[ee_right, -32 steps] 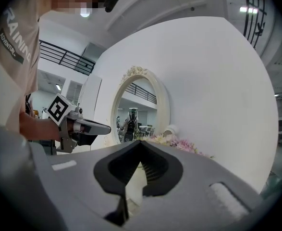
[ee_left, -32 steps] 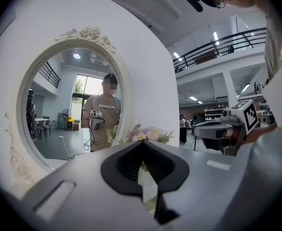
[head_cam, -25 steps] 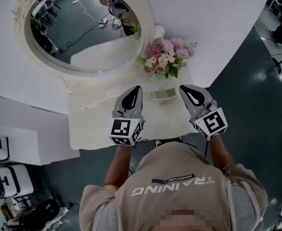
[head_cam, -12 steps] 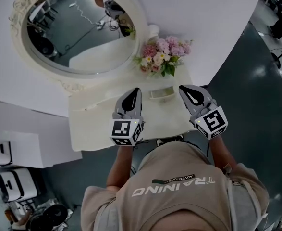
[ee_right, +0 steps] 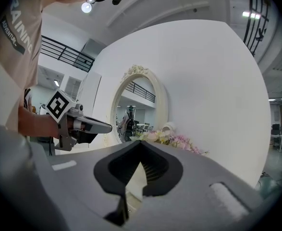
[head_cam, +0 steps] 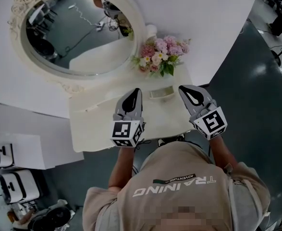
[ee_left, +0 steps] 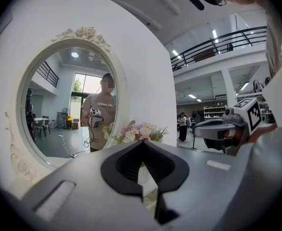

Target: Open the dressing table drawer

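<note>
almost nothing has moved since a second ago: my left gripper (head_cam: 136, 91) and right gripper (head_cam: 183, 88) stay side by side above the cream dressing table (head_cam: 90, 124); only the oval mirror (head_cam: 78, 30) and the pink flowers (head_cam: 161, 56) sit a touch further left in the head view; my shirt (head_cam: 179, 182) reads "training adventure"; both grippers have their jaws together at the tips, nothing between them; the drawer is under the table's near edge, its front hidden from above.

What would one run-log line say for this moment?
left gripper: shut, empty | right gripper: shut, empty | position: both over dressing table | drawer: none seen pulled out
</note>
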`<act>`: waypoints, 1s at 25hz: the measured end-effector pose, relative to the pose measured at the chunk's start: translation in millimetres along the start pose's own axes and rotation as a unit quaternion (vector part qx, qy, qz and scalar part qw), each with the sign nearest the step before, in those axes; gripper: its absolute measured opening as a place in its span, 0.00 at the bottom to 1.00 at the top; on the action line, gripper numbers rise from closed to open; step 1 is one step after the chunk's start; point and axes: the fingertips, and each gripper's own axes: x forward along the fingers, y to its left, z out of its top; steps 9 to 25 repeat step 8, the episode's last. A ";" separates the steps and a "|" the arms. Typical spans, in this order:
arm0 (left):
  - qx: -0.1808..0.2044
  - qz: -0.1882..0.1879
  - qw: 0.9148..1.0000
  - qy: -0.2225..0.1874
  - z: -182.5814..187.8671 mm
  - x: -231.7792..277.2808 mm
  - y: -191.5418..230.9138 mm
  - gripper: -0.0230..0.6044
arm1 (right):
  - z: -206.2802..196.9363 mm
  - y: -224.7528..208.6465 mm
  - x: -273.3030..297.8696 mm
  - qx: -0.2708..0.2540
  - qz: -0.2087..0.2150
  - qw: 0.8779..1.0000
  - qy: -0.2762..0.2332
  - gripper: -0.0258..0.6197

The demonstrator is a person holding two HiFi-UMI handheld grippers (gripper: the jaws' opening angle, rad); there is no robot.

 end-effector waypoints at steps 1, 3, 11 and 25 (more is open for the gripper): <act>-0.001 0.001 1.000 0.000 -0.1 -0.4 0.0 0.07 | -0.5 0.5 0.0 0.001 0.001 1.000 0.001 0.04; -0.005 0.001 1.000 0.001 -1.0 -0.9 -0.1 0.07 | -0.9 0.5 0.2 0.000 0.004 1.000 0.001 0.04; -0.021 0.003 1.000 0.001 -3.5 -2.9 0.2 0.06 | -0.2 0.0 1.4 -0.001 0.008 1.000 -0.001 0.04; -0.021 0.003 1.000 0.001 -3.5 -2.9 0.2 0.06 | -0.2 0.0 1.4 -0.001 0.008 1.000 -0.001 0.04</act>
